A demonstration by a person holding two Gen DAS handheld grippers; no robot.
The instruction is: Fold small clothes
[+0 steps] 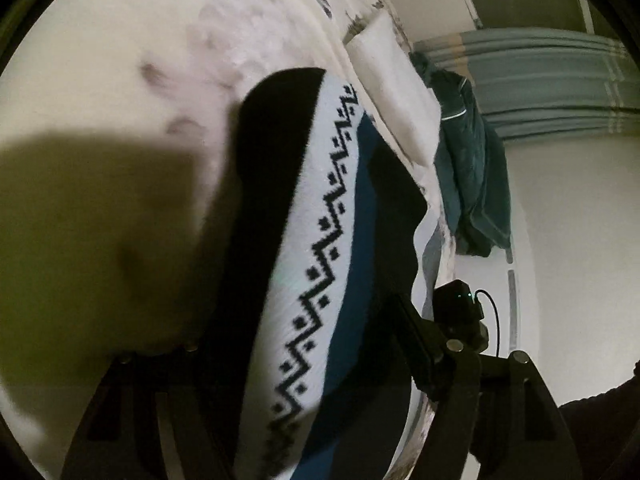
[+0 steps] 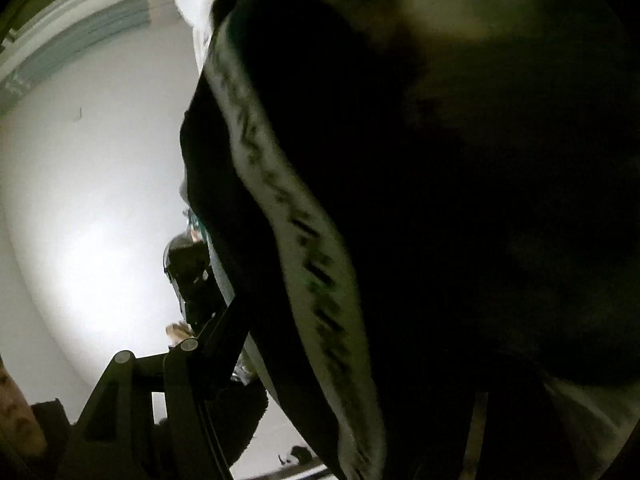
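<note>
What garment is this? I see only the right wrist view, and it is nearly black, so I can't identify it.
Observer: A sock: black toe, then a white band with a black zigzag, then blue.
Operator: What is under it?
Observer: A pale bed cover, seen from the left wrist.
Operator: Is anything else nearby?
Observer: A teal garment hangs past the bed's edge.
</note>
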